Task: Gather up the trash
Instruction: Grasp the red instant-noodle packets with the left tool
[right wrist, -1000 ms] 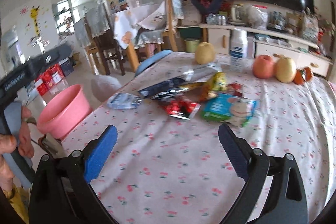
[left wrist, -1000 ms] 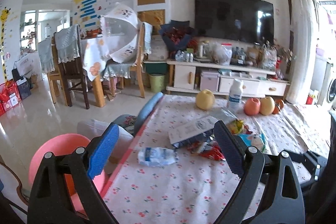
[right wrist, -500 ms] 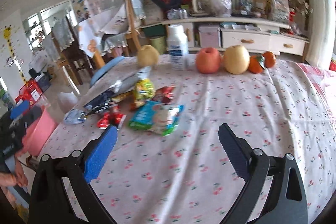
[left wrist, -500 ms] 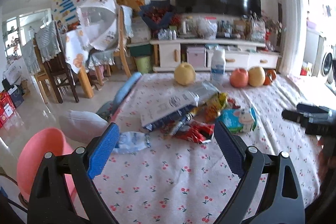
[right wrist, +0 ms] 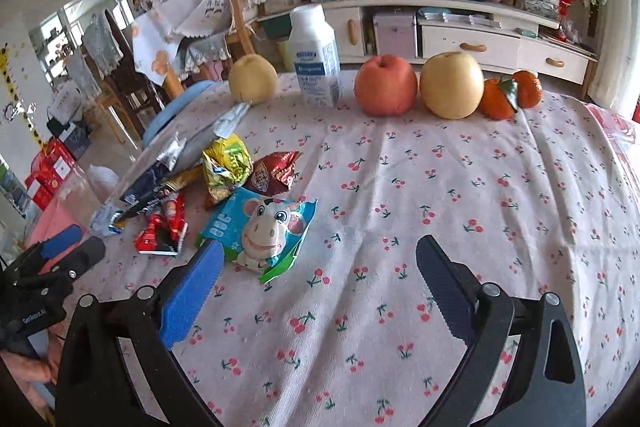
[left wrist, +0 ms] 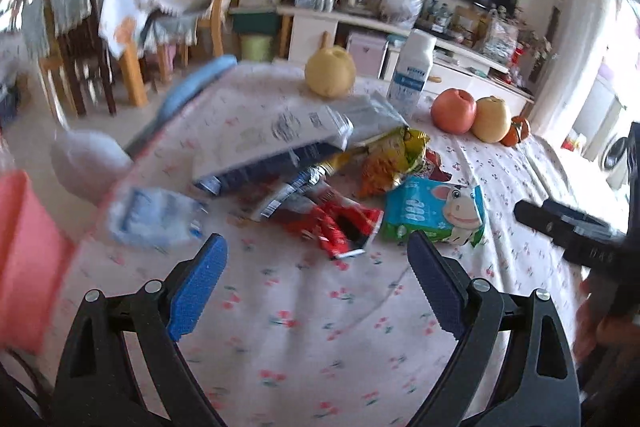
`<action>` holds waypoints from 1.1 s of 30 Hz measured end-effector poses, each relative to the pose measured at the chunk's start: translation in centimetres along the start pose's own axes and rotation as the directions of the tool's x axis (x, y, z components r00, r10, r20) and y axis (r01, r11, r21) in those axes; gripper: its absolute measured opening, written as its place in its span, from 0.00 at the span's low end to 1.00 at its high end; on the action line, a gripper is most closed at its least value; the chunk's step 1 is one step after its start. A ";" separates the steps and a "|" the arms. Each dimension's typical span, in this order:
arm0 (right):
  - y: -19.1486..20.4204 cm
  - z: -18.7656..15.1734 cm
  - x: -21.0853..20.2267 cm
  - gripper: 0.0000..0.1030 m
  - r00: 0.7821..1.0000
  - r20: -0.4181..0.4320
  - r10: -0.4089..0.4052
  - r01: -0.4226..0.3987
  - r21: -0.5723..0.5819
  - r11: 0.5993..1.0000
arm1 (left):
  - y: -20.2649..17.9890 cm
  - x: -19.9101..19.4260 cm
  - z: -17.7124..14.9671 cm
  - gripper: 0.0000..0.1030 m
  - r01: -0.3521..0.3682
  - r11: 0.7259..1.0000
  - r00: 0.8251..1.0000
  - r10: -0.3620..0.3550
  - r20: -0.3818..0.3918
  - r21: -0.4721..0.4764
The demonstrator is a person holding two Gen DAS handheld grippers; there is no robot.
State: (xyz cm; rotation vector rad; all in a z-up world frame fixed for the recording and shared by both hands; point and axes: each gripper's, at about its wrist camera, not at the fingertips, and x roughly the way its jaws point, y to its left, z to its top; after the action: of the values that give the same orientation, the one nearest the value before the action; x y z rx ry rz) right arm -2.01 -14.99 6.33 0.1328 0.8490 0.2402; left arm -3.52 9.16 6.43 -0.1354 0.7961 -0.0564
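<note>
A heap of wrappers lies on the cherry-print tablecloth [right wrist: 440, 187]: a blue-green cow packet [right wrist: 260, 227] [left wrist: 436, 215], a red wrapper [left wrist: 340, 227] [right wrist: 162, 233], a yellow-green bag [right wrist: 228, 167] [left wrist: 394, 157], a dark red foil packet [right wrist: 272, 171], a large silver bag [left wrist: 272, 131] and a crushed clear bottle [left wrist: 152, 219]. My left gripper [left wrist: 316, 287] is open and empty, just short of the red wrapper. My right gripper [right wrist: 318, 291] is open and empty, its left finger [right wrist: 192, 295] beside the cow packet.
A pear [right wrist: 253, 79], a white bottle [right wrist: 316, 59], an apple [right wrist: 386, 85], another pear [right wrist: 452, 85] and tangerines [right wrist: 510, 95] line the table's far edge. A pink basin [left wrist: 24, 251] stands on the floor left of the table. A blue chair back [left wrist: 192, 91] is at the left edge.
Both grippers have moved forward and lower over the table, closer to the wrapper heap. The left view is blurred by motion. Both stay open.
</note>
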 end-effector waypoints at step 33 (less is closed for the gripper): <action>1.2 1.3 6.2 0.93 0.967 -0.133 0.219 -0.229 -0.070 0.971 | -1.4 8.8 2.0 0.50 -0.191 0.978 0.976 0.180 -0.123 -0.081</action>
State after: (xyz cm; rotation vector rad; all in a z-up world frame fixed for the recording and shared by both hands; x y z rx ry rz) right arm 2.72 -12.27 2.96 0.1353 0.9471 0.5010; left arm 4.08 7.09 1.82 -0.1459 0.9237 0.1511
